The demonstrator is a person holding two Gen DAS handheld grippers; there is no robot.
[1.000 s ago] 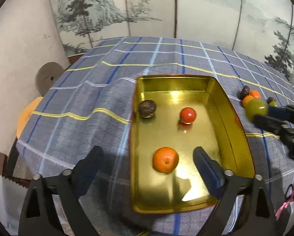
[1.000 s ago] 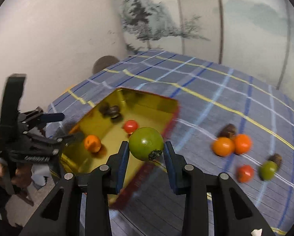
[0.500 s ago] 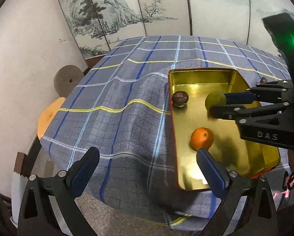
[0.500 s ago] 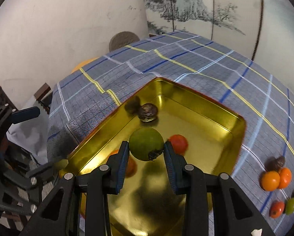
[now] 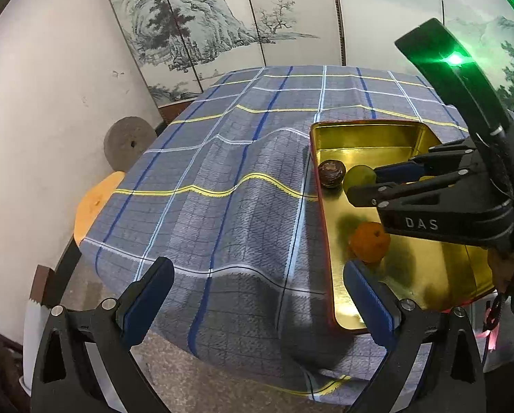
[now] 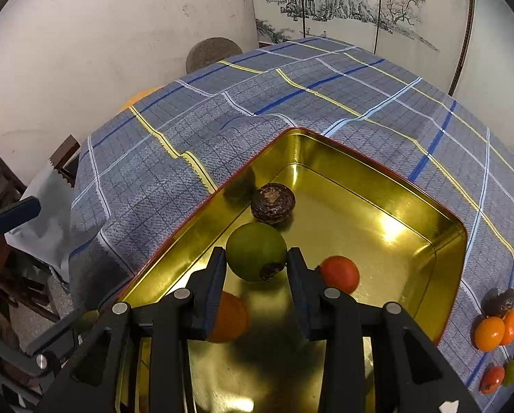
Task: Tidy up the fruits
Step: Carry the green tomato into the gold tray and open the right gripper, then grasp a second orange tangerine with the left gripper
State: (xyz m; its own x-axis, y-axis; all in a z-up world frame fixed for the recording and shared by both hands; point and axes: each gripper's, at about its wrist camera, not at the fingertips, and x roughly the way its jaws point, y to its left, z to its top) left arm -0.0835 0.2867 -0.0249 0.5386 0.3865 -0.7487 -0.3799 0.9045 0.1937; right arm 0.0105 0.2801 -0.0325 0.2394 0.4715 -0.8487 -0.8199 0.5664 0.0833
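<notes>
My right gripper point(image 6: 256, 265) is shut on a green round fruit point(image 6: 255, 250) and holds it over the gold tray point(image 6: 411, 196), close to a dark brown fruit point(image 6: 272, 203). A red fruit point(image 6: 339, 273) and an orange fruit point(image 6: 231, 316) lie in the tray. The left wrist view shows the right gripper point(image 5: 356, 186) with the green fruit point(image 5: 359, 176) above the tray point(image 5: 360, 137), beside the brown fruit point(image 5: 331, 173) and the orange fruit point(image 5: 368, 241). My left gripper point(image 5: 257, 296) is open and empty at the table's near edge, left of the tray.
Several loose small fruits point(image 6: 496, 330) lie on the blue plaid tablecloth point(image 6: 291, 103) right of the tray. A round grey stone point(image 5: 129, 144) and an orange stool point(image 5: 92, 206) stand by the white wall on the left. A painted folding screen point(image 5: 222, 27) stands behind the table.
My right gripper carried the green fruit from beside the tray to over it, then lower toward the brown fruit. My left gripper drew back and left, staying open.
</notes>
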